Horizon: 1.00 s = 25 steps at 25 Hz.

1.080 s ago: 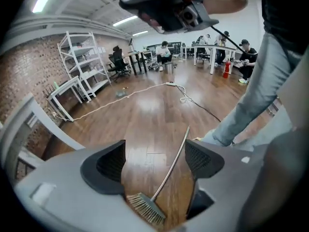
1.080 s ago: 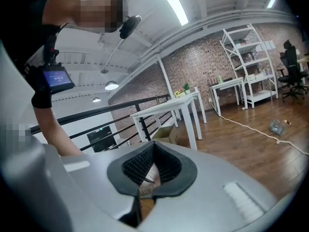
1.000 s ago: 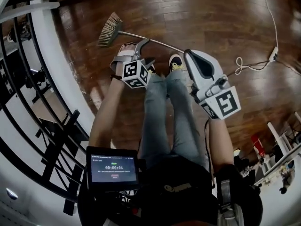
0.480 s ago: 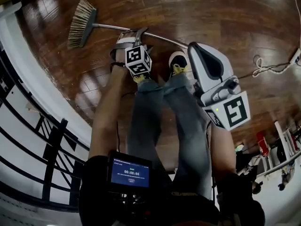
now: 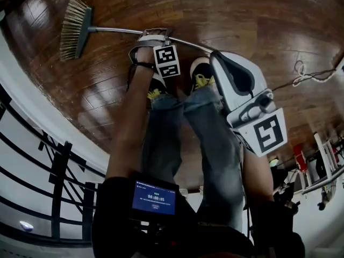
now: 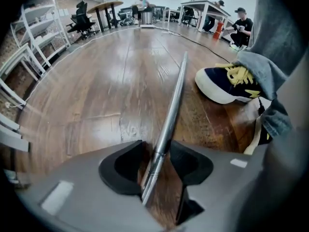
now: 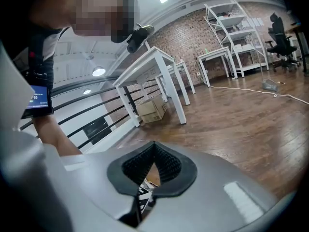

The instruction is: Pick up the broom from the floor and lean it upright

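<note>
Down at floor level, just ahead of the shoes:

- The broom is noted lying flat on the wooden floor. Its long axis runs across the person's front, with the bristle head out to the person's left. The metal handle stretches rightward past the toe of one shoe.
- The left gripper is lowered onto the handle part-way along, nearer the middle than the bristles.
- Its jaws are seen apart. The handle passes between them, lying close against the left-hand pad, with bare floor visible in the gap on the other side. No clamp is judged to be made yet.
- The right gripper is held high by the person's right knee, well apart from the broom. Its jaws are closed together with nothing between them.
- The grasp is therefore judged to fall to the left gripper. The handle is already lined up through its gap, so only closing is called for.
- A lift from this point is expected to be tail-heavy toward the bristle end. Some swing of the handle is likely as it is raised toward upright.
</note>
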Each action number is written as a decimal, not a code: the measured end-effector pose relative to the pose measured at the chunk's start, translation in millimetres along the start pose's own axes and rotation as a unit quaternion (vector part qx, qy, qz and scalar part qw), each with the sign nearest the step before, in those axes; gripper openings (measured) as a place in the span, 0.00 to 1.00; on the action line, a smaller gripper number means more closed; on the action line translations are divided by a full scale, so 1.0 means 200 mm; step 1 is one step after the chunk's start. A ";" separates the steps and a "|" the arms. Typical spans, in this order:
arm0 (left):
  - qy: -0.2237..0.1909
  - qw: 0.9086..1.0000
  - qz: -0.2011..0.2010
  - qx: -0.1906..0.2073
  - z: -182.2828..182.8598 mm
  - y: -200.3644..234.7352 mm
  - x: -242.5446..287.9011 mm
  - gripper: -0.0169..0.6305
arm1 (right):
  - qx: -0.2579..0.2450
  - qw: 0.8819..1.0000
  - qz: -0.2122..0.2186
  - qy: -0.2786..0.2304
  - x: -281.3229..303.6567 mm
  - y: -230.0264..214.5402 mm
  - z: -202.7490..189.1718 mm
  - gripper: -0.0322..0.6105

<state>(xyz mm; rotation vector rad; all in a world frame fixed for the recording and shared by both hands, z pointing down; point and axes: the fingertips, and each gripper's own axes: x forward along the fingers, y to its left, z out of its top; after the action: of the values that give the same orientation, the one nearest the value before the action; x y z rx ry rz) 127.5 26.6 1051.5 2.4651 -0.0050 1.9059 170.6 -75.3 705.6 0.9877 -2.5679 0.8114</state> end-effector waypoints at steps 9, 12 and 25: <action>-0.039 0.999 -0.008 -0.013 0.04 0.00 -0.11 0.21 | 0.023 1.000 -0.006 0.008 -0.01 0.00 0.01 0.05; -0.096 0.993 0.037 -0.064 0.09 0.17 -0.40 0.21 | 0.047 0.999 -0.007 -0.008 -0.08 0.03 0.13 0.05; -0.275 0.887 0.210 -0.305 -0.23 0.67 -1.67 0.20 | 0.111 0.991 -0.050 -0.058 -0.15 0.18 0.67 0.47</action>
<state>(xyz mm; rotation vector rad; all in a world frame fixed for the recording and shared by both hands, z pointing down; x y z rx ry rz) -3.7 -111.0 741.4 2.5239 -1.0440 0.9540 160.5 -116.8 570.0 1.2544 -2.5382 1.0588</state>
